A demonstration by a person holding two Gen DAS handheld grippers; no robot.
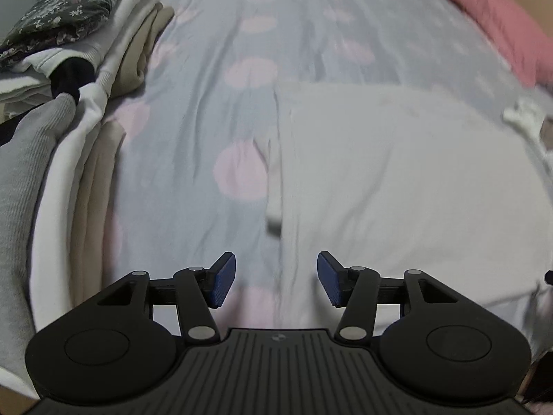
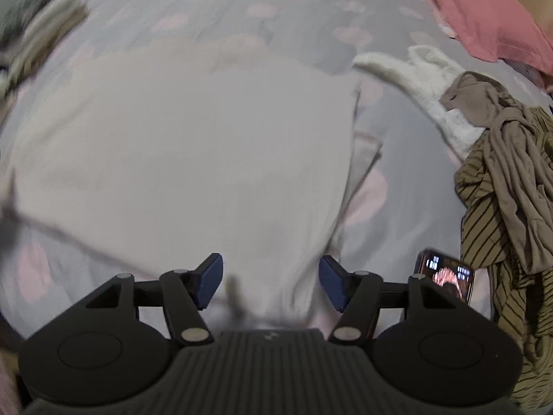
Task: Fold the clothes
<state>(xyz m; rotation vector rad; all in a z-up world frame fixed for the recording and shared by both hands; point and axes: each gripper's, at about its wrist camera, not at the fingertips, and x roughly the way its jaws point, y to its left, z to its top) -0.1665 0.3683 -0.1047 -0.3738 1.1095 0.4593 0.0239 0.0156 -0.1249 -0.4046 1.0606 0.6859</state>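
Bed (image 1: 214, 79), covered by a pale blue sheet with pink blotches, filling both views. White garment (image 1: 397, 173) spread flat at mid-bed; same garment (image 2: 179, 159) wide across the right wrist view, blurred. Stack of folded clothes (image 1: 69, 79) along the bed's left edge: floral dark piece on top, then white, beige and grey layers. Pink pillow (image 2: 484, 14) at the far right corner. Unfolded heap just right of the garment: olive striped cloth (image 2: 501, 214), a brown piece over it, a fluffy white item (image 2: 435, 79) behind. Phone (image 2: 449, 276), screen lit, lying between garment and heap, partly hidden behind the right gripper's linkage. Left gripper (image 1: 276, 278): jaws released, nothing between the pads, above the garment's left edge. Right gripper (image 2: 270, 282): jaws released, above the garment's near hem.
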